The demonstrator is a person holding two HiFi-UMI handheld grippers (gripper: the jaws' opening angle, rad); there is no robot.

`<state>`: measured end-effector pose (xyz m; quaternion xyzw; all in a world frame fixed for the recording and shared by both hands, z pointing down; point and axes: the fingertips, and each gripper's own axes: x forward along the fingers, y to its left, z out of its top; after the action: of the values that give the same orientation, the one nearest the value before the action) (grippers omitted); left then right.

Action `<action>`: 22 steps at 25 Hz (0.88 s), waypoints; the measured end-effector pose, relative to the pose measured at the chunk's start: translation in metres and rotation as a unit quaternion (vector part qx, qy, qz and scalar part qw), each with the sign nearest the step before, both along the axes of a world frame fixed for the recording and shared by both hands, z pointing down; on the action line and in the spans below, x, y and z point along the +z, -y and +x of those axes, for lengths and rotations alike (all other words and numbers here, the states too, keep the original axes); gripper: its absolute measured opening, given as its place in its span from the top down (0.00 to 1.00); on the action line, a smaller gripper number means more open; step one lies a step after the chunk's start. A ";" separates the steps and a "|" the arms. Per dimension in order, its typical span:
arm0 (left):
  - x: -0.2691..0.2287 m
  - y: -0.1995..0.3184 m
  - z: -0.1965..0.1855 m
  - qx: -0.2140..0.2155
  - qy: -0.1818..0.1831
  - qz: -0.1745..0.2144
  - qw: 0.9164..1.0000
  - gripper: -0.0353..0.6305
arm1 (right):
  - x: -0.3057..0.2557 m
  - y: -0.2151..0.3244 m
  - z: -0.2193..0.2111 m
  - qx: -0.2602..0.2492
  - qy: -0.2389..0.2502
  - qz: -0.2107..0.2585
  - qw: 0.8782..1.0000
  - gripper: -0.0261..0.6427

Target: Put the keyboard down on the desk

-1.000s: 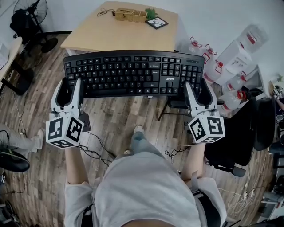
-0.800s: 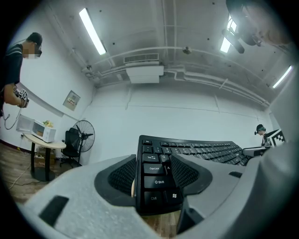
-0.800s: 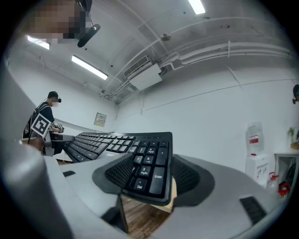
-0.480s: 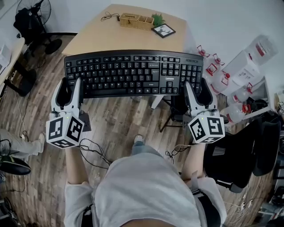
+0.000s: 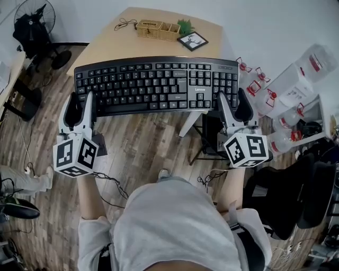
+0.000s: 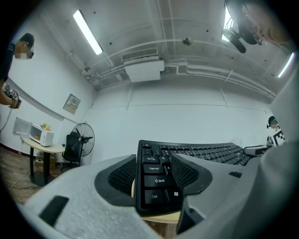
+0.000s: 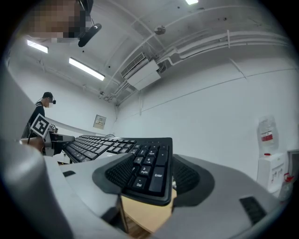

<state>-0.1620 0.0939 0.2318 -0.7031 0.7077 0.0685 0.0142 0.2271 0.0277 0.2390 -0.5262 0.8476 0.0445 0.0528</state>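
Observation:
A black full-size keyboard (image 5: 156,84) hangs level in the air, its far edge over the near edge of the light wooden desk (image 5: 114,46). My left gripper (image 5: 79,102) is shut on the keyboard's left end, where the Ctrl and Shift keys (image 6: 156,181) sit between the ribbed pads. At the other end, my right gripper (image 5: 234,101) is shut on the number-pad side, with the Enter key (image 7: 158,176) between its pads. The desk's pale edge (image 7: 140,212) shows just below the keyboard in the right gripper view.
At the desk's far end stand a wicker tray (image 5: 156,29), a small plant (image 5: 184,24) and a framed picture (image 5: 192,41). Large water bottles (image 5: 280,79) crowd the right. A fan (image 5: 34,15) stands at the left, a black chair (image 5: 286,196) at the lower right, and cables (image 5: 108,182) lie on the wood floor.
Both grippers have carried the keyboard forward toward the desk. It now overlaps more of the desk's near edge, and the person has stepped closer.

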 end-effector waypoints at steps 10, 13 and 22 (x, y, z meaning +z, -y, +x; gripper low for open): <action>0.014 0.019 0.007 -0.002 -0.003 0.012 1.000 0.60 | 0.019 0.021 0.008 -0.003 0.008 0.001 1.000 0.61; 0.012 0.040 0.003 -0.001 -0.001 0.001 1.000 0.60 | 0.018 0.041 0.005 -0.002 0.010 -0.010 1.000 0.61; 0.005 0.141 -0.037 0.007 -0.005 -0.025 1.000 0.62 | 0.011 0.135 -0.033 0.010 0.011 -0.035 0.999 0.61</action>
<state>-0.1993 -0.0475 0.2370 -0.7079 0.7042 0.0543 -0.0076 0.1938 -0.1071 0.2498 -0.5364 0.8428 0.0099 0.0435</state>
